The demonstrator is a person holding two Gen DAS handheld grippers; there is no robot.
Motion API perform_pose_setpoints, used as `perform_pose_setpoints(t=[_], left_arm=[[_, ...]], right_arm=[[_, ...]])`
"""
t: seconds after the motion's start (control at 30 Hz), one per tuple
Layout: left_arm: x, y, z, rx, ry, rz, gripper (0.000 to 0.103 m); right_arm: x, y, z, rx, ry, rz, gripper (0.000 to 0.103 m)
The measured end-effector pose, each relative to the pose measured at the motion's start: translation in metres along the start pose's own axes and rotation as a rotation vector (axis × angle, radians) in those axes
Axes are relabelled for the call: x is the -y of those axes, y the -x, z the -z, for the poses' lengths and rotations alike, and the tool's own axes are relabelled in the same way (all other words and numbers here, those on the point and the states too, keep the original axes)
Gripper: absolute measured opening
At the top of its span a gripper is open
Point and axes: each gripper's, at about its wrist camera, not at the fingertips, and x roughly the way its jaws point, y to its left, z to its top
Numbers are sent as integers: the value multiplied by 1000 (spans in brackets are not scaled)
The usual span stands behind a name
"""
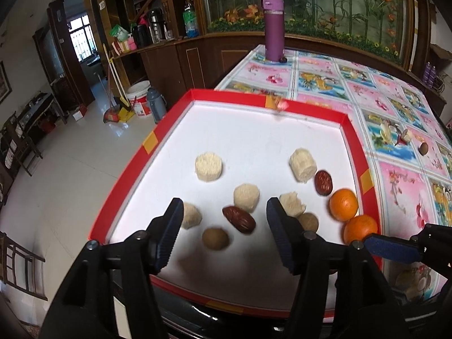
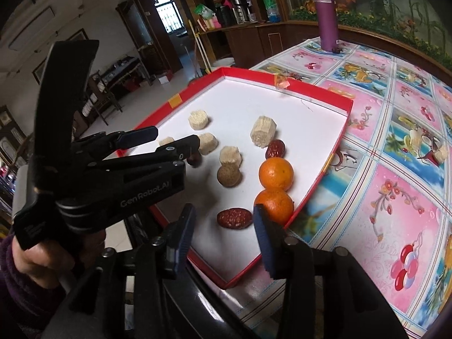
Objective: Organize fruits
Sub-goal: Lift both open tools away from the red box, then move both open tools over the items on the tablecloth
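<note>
Red-rimmed tray holding two oranges, dates and pale fibrous chunks. Left gripper and right gripper: jaws apart, gripping nothing.

We look from 2 fisheye cameras, 1 on each gripper, both tilted down at the red tray on the bench. Our left view sits close above the tray's near edge, facing along it toward the purple bottle beyond its far rim. Our right view hangs near the tray's near right corner, angled across it, with the left gripper entering from the side. We share the tray, the 2 oranges, the bottle and the patterned bench.
</note>
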Motion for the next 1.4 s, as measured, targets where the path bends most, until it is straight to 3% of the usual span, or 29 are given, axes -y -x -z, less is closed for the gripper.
perform_pose_setpoints(t=[0.37,0.6,0.93,1.07,1.17,1.4], left_arm=[[4,4,-19,16,12,-29,63],[9,2,-30,17,11,-51,63],[15,7,-40,30,9,-63,63],[18,9,-44,34,2,-62,63],[32,14,-51,51,-32,-42,63],[121,4,-76,57,-192,99,63]], right_arm=[[11,4,-3,12,-7,-65,48],[32,19,-9,66,-53,-168,59],[53,31,-11,104,-101,-246,60],[72,47,-13,148,-132,-202,60],[104,63,-11,180,-184,-96,60],[199,108,3,220,-325,168,60]])
